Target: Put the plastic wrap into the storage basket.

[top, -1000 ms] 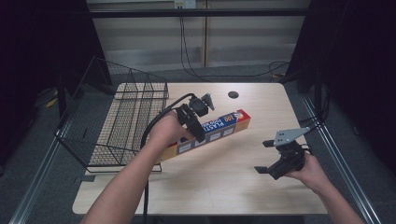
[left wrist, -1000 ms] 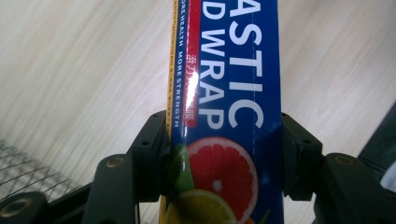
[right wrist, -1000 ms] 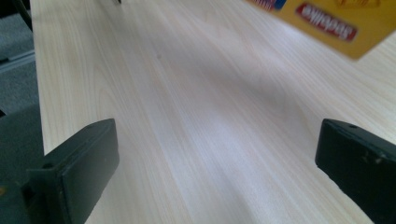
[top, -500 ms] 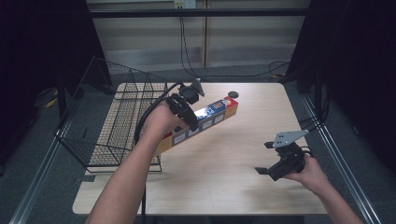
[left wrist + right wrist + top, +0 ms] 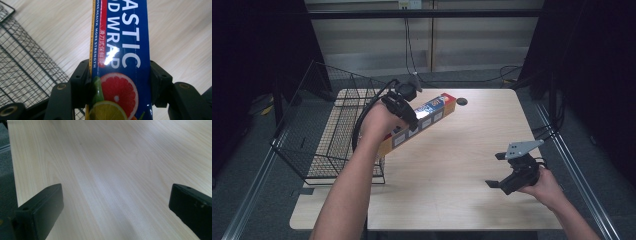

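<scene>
A long plastic wrap box (image 5: 422,122), blue with an orange end and fruit pictures, hangs tilted above the table, one end low by the basket, the other raised toward the back. My left gripper (image 5: 408,111) is shut on its middle. In the left gripper view both black jaws press the sides of the plastic wrap box (image 5: 120,62), with my left gripper (image 5: 120,82) centred on it. At the front right, my right gripper (image 5: 499,170) stands open just above the wood. In its own view, my right gripper (image 5: 115,207) has nothing between the wide-apart jaws.
A black wire basket (image 5: 329,135) stands at the table's left side, its mesh (image 5: 27,67) close under the box. A small dark round spot (image 5: 461,101) lies near the back edge. The light wooden table (image 5: 462,150) spreads between the two hands.
My left hand has lifted the box and carried it left and toward the back, nearer the basket, tilting it more steeply. The right gripper has stayed where it was.
</scene>
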### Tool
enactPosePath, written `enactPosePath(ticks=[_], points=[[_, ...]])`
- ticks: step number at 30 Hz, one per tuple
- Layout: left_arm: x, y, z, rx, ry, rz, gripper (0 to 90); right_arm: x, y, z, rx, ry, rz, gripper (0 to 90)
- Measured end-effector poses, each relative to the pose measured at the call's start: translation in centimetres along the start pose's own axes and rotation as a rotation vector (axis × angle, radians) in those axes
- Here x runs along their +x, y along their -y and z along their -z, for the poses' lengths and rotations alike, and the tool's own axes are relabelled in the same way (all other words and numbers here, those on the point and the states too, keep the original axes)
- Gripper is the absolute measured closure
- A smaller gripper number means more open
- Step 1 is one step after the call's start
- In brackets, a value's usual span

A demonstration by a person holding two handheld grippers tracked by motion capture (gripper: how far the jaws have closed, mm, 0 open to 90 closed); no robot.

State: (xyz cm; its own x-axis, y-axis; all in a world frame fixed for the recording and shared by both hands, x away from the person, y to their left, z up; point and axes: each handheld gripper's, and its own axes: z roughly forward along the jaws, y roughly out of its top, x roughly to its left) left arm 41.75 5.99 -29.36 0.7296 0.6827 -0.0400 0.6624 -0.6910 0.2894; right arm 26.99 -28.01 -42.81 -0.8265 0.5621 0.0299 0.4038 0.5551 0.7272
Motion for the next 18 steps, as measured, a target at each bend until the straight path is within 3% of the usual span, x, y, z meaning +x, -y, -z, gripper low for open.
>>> enactPosePath(ticks=[10,18], points=[[1.3,0.5,1.3,-0.024,-0.025,0.064,44.9,0.0,0.2,-0.3,0.005,0.004,-0.013,0.0],[1.9,0.9,2.4,-0.023,-0.045,0.089,44.9,0.1,0.3,-0.5,0.02,-0.007,-0.011,0.0]])
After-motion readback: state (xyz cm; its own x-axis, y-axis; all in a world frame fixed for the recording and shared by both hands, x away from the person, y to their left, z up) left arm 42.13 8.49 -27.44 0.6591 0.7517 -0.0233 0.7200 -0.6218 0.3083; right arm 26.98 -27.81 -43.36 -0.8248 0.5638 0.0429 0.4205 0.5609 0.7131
